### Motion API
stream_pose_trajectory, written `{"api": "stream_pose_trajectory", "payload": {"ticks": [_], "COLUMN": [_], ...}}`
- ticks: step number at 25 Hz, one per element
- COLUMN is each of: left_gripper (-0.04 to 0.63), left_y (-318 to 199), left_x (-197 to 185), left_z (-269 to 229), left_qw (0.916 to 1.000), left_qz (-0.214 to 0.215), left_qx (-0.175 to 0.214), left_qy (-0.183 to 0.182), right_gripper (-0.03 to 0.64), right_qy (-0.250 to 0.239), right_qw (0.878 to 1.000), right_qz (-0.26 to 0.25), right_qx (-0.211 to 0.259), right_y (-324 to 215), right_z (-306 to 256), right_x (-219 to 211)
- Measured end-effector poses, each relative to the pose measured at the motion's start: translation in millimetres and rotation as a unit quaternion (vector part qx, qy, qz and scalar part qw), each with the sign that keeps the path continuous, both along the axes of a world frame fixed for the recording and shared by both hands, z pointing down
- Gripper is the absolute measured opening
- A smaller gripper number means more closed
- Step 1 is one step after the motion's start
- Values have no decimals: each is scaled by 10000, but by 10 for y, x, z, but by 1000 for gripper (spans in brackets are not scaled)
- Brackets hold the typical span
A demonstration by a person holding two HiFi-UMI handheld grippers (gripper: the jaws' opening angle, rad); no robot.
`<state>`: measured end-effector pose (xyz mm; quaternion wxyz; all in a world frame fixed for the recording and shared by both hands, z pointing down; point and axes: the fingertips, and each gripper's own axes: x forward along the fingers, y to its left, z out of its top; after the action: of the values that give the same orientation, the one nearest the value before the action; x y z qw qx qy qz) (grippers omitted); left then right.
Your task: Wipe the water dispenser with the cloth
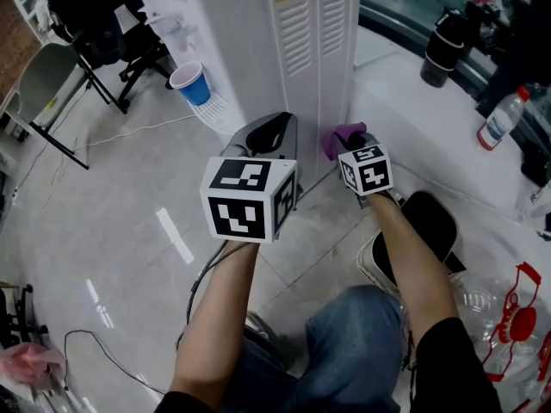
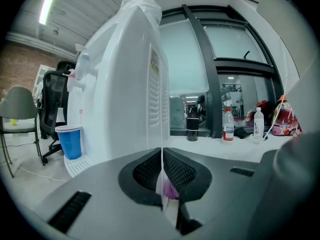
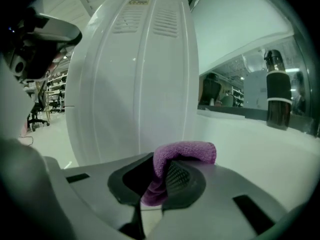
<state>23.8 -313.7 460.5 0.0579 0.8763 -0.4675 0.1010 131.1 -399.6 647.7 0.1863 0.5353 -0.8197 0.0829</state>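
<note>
The dispenser (image 1: 301, 50) is smooth white plastic with a soft sheen, and the floor (image 1: 129, 222) under it is glossy tile that mirrors the lights. The cloth (image 3: 185, 151) is purple, fuzzy and matt, pinched in the right gripper (image 3: 159, 174), whose shell is matt grey plastic with black, finely ribbed pads (image 3: 180, 179). The cup (image 1: 191, 84) is shiny blue plastic.
</note>
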Motion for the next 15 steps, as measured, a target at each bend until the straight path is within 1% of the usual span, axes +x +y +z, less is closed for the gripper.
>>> {"api": "stream_pose_trajectory", "payload": {"ticks": [4, 9, 12, 15], "left_gripper": [32, 32, 32, 32], "left_y": [-28, -44, -34, -41], "left_x": [9, -55, -61, -55], "left_z": [-9, -36, -47, -72], "left_qw": [10000, 10000, 10000, 9999], "left_qz": [56, 8, 23, -6], "left_qx": [-14, 11, 11, 60], "left_qy": [61, -5, -28, -100], "right_gripper": [46, 46, 46, 46], "right_qy": [-116, -90, -79, -76], "right_qw": [9994, 9980, 9983, 9993], "right_qz": [98, 77, 73, 17], "right_qx": [-316, -623, -579, -363], "right_y": [-23, 29, 65, 117], "right_z": [366, 749, 710, 435], "right_x": [-11, -68, -42, -23]}}
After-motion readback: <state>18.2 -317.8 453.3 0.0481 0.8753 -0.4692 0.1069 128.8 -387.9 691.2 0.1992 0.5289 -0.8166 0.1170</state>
